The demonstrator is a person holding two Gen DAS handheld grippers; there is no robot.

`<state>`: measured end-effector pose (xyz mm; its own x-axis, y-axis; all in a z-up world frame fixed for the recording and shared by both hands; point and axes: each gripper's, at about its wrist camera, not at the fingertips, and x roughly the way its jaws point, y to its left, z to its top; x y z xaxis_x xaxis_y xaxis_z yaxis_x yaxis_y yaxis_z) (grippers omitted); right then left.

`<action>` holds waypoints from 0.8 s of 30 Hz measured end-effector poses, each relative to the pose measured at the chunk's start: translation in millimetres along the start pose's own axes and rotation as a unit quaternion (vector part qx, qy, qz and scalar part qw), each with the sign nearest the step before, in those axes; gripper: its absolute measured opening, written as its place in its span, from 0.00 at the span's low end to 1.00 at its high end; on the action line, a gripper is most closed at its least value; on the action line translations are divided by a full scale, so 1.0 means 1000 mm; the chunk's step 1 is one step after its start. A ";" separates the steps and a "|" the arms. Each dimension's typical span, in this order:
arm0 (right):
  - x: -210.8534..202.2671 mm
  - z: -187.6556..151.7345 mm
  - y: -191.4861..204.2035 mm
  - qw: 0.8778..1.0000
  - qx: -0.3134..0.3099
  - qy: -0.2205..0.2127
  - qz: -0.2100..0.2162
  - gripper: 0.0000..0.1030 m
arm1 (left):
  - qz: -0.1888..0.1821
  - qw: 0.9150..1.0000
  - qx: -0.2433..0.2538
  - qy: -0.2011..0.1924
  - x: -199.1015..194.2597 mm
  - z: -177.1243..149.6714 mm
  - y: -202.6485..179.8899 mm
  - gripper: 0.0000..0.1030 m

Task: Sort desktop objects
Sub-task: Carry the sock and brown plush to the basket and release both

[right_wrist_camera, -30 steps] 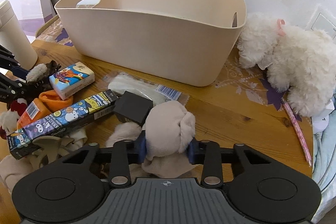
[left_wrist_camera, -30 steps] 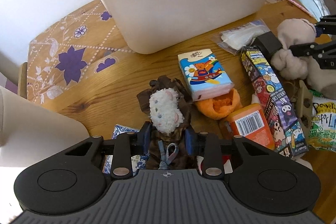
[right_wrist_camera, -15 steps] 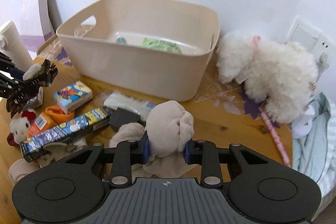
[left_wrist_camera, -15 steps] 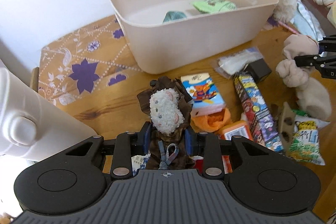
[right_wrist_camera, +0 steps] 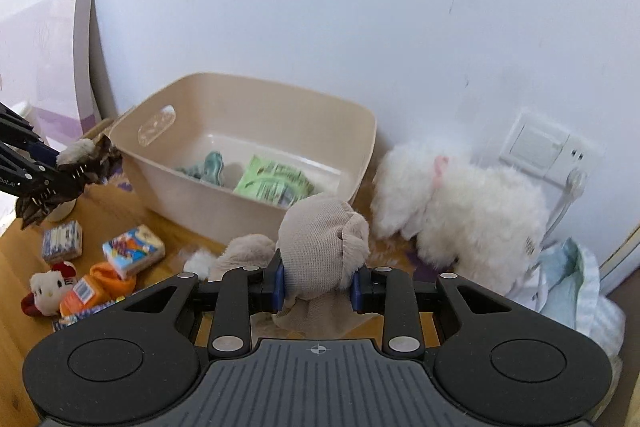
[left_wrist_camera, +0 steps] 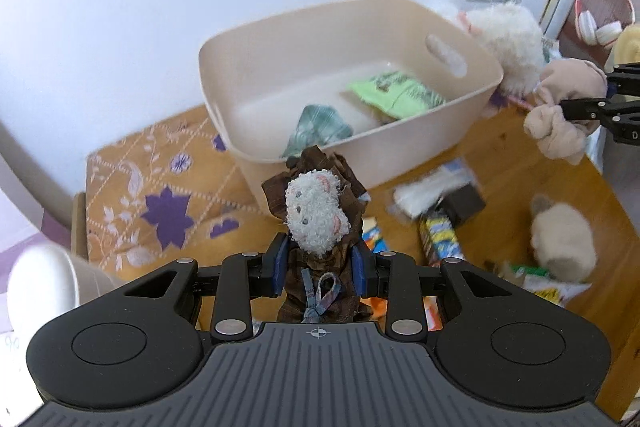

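Observation:
My left gripper (left_wrist_camera: 319, 269) is shut on a small plush doll (left_wrist_camera: 316, 217) with a white woolly head and brown dress, held up in the air in front of the beige bin (left_wrist_camera: 476, 99). My right gripper (right_wrist_camera: 318, 285) is shut on a beige rolled sock bundle (right_wrist_camera: 320, 239), also lifted above the table. The bin (right_wrist_camera: 360, 163) holds a green packet (right_wrist_camera: 272, 181) and a teal cloth (right_wrist_camera: 210, 167). From the right wrist view the doll (right_wrist_camera: 80, 157) hangs at far left; from the left wrist view the sock bundle (left_wrist_camera: 564, 107) hangs at far right.
On the wooden table (right_wrist_camera: 120, 215) lie tissue packs (right_wrist_camera: 134, 255), a small white plush with red bow (right_wrist_camera: 46, 291), an orange item (right_wrist_camera: 96, 285) and a long printed box (left_wrist_camera: 440, 235). A large white fluffy toy (right_wrist_camera: 460, 211) leans on the wall right of the bin. A floral cloth (left_wrist_camera: 152, 195) covers the left.
Both grippers have risen with their loads; the table items look smaller and the bin's inside, with the green packet and teal cloth, has come into view.

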<state>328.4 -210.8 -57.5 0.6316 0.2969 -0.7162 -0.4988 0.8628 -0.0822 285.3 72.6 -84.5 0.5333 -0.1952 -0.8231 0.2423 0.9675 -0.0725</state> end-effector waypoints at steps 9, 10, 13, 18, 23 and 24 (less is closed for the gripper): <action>-0.009 0.022 -0.001 1.000 -0.003 -0.028 0.005 0.27 | -0.017 1.000 0.005 -0.024 -0.016 0.017 -0.009 0.29; -0.008 0.023 0.000 1.000 -0.005 -0.030 0.006 0.27 | -0.018 1.000 0.004 -0.025 -0.017 0.018 -0.010 0.28; -0.010 0.031 0.002 0.999 -0.012 -0.036 0.007 0.27 | -0.020 0.999 0.005 -0.030 -0.022 0.021 -0.009 0.28; -0.009 0.046 0.003 0.999 -0.016 -0.047 0.008 0.27 | -0.022 0.999 -0.001 -0.046 -0.030 0.034 -0.004 0.28; -0.003 0.063 0.005 0.998 -0.023 -0.052 0.005 0.27 | -0.013 0.998 0.000 -0.062 -0.032 0.053 0.000 0.28; -0.001 0.067 0.006 0.998 -0.023 -0.053 0.005 0.27 | -0.012 0.998 -0.001 -0.064 -0.031 0.057 0.000 0.28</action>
<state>364.7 -179.0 -11.3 0.6839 0.3498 -0.6403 -0.5312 0.8403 -0.1083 315.2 70.0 -26.3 0.6267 -0.2370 -0.7423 0.2543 0.9627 -0.0927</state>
